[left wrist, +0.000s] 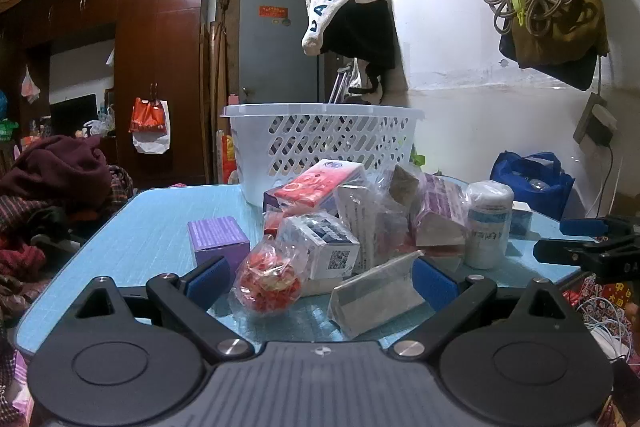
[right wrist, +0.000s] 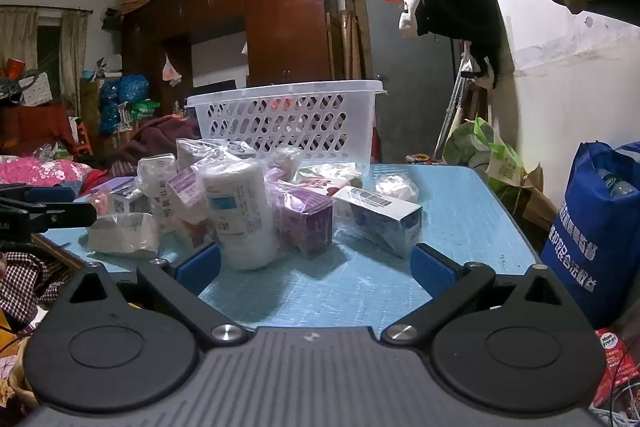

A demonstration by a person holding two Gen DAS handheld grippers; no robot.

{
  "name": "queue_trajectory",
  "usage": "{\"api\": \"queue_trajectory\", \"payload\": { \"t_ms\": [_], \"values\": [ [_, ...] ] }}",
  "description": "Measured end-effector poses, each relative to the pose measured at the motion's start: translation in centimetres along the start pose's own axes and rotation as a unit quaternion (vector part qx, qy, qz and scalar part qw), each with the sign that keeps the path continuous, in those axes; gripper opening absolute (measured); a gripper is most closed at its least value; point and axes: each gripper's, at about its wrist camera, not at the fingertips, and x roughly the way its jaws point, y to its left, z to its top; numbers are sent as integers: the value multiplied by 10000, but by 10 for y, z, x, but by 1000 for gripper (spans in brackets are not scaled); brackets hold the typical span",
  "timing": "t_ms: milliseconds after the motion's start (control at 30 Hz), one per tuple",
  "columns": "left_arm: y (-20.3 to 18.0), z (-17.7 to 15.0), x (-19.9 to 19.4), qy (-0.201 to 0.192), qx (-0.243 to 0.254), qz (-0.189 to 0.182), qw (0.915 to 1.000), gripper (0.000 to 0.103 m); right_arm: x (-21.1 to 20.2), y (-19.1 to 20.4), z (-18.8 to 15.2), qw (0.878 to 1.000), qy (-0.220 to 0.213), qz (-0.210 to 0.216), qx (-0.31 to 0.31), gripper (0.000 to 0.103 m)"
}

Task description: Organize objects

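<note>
A pile of small boxes and plastic-wrapped packets lies on the blue table [left wrist: 152, 227]. A white slotted basket [left wrist: 320, 139] stands behind the pile; it also shows in the right wrist view [right wrist: 288, 119]. My left gripper [left wrist: 320, 283] is open at the table's near edge, with a bag of red items [left wrist: 268, 279] and a grey wrapped box [left wrist: 376, 295] between its fingers. A purple box [left wrist: 218, 239] sits to the left. My right gripper [right wrist: 316, 267] is open and empty, just before a white wrapped roll [right wrist: 240, 215] and a purple packet [right wrist: 306, 223].
A blue tote bag [right wrist: 596, 227] stands right of the table [right wrist: 460, 219]. Clothes are heaped on the left [left wrist: 60, 179]. A white garment [left wrist: 344, 15] hangs on the wall above the basket. The right gripper's fingers [left wrist: 588, 251] show at the left wrist view's right edge.
</note>
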Motion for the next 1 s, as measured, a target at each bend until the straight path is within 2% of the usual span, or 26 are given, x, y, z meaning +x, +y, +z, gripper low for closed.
{"api": "queue_trajectory", "payload": {
  "t_ms": [1000],
  "values": [
    [1, -1, 0, 22, -5, 0, 10000, 100, 0, -2, -1, 9999, 0, 106, 86, 103]
  ]
}}
